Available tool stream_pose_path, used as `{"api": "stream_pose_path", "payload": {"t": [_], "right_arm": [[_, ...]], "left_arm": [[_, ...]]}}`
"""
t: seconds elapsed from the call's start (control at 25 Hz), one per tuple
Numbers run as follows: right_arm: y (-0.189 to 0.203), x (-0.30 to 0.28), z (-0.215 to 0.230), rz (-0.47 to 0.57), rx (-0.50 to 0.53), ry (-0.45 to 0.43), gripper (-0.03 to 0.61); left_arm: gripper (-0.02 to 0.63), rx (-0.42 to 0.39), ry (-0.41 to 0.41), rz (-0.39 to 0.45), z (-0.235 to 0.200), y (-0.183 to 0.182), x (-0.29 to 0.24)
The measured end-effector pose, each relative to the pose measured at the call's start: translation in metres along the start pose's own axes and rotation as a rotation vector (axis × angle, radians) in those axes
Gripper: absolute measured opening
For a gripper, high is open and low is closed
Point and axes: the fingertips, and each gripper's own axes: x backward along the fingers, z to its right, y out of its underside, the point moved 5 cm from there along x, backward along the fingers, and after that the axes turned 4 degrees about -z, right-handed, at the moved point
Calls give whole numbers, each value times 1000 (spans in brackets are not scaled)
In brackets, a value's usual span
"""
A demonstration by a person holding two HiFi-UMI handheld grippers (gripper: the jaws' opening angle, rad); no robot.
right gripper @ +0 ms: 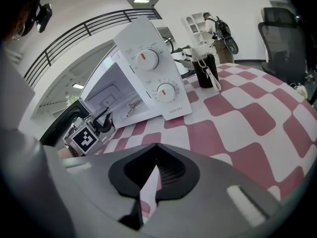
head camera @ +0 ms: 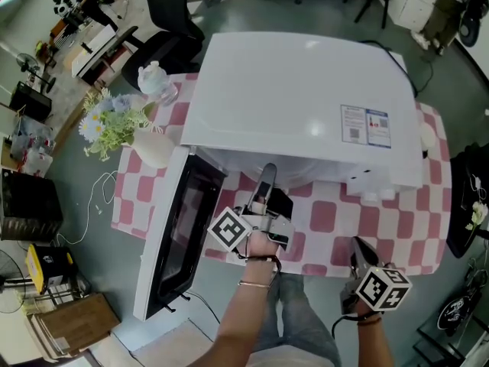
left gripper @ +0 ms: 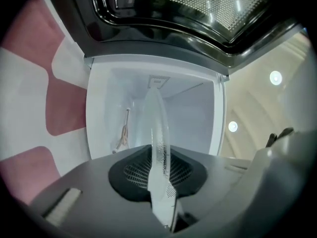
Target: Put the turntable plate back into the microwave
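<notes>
While the left gripper points at the open front of the white microwave, its jaws are clamped on the rim of the clear glass turntable plate. From that gripper's own camera the plate is seen edge-on. It runs from the jaws toward twelve o'clock and shows against the white cavity; how far inside it reaches I cannot tell. A small pale part lies in the cavity at about nine o'clock of the plate.

In the head view the microwave door stands swung open at about eight o'clock of the oven body, and the left gripper is just beside it on its three o'clock side. The right gripper is held at the near edge of the pink-and-white checked tabletop, at about four o'clock of the left one and apart from the microwave. Its jaws are pressed together with nothing between them. A vase of flowers stands on the tabletop at nine o'clock of the microwave.
</notes>
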Motion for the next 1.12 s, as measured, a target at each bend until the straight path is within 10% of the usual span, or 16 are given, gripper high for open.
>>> {"api": "stream_pose_path", "payload": {"t": [1.12], "right_arm": [[-9,-11,12,-21,-42,1,9]], "left_arm": [[54,-10,-43,-2,-13,-6,-38]]}}
